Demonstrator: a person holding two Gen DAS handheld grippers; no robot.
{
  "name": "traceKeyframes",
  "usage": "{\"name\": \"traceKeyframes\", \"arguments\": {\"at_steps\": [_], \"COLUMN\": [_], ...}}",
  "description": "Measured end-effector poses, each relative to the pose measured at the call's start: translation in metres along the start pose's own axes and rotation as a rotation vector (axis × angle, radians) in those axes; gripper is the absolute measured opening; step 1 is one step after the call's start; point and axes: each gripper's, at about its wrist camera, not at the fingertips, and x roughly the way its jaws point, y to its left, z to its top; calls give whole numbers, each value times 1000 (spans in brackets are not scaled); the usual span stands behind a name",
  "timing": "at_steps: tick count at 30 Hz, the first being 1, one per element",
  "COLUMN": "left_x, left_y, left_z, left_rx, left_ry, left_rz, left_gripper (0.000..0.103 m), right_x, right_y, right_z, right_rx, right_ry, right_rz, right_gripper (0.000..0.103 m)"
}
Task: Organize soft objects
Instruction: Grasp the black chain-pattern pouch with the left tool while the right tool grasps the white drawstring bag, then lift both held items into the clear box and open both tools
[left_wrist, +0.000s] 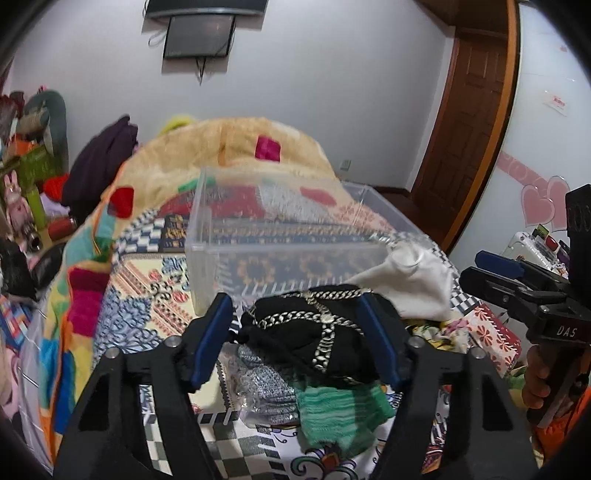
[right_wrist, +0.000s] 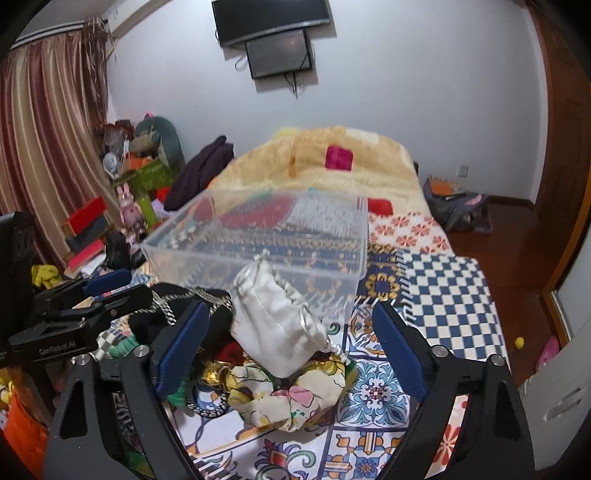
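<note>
A pile of soft items lies on the patterned bedspread in front of a clear plastic bin (left_wrist: 280, 236). My left gripper (left_wrist: 295, 325) is open, its jaws on either side of a black garment with silver chain trim (left_wrist: 314, 339); a silver-grey knit (left_wrist: 266, 387) and a green knit (left_wrist: 340, 410) lie below it. My right gripper (right_wrist: 291, 347) is open around a white drawstring pouch (right_wrist: 277, 325), above a floral cream cloth (right_wrist: 288, 398). The pouch also shows in the left wrist view (left_wrist: 406, 284). The clear bin (right_wrist: 258, 236) stands just behind.
A fluffy tan blanket (left_wrist: 229, 147) covers the bed's far end. Clutter, boxes and a toy rabbit (right_wrist: 129, 210) stand at the left by the curtain. A bag (right_wrist: 454, 206) lies on the wooden floor to the right. A door (left_wrist: 472, 110) is at the right.
</note>
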Motion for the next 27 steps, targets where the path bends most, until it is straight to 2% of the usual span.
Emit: {"name": "traceKeyframes", "arguments": {"at_steps": [2,4,5,10,13,17,27], "left_x": [8,13,15,19,18,9,-30], "left_y": [2,4,5,5,4,3,-1], "left_z": [-2,-5,-6,-10,-12,-10,13], "left_rx": [-1,-1,-1,0,2,-9,3], "left_ry": [25,43,50,58,62,45,-56], "left_rz": [-10,-19,-21,-32,-20,-30,-65], "left_gripper": [57,54,52,40,29,17,14], "right_x": [9,17,20,32,28,21,-11], "right_y": [1,1,0,0,-1,3,11], "right_z": [-2,-1,-2,-4,-5,-3,17], "right_rx": [-5,-7,-7,0,6,-8,-24], "right_ry": [28,53,66,113,108,84,-30], "right_rz": [9,15,19,44,60,59,67], "right_gripper": [78,66,64,32,22,18,16]}}
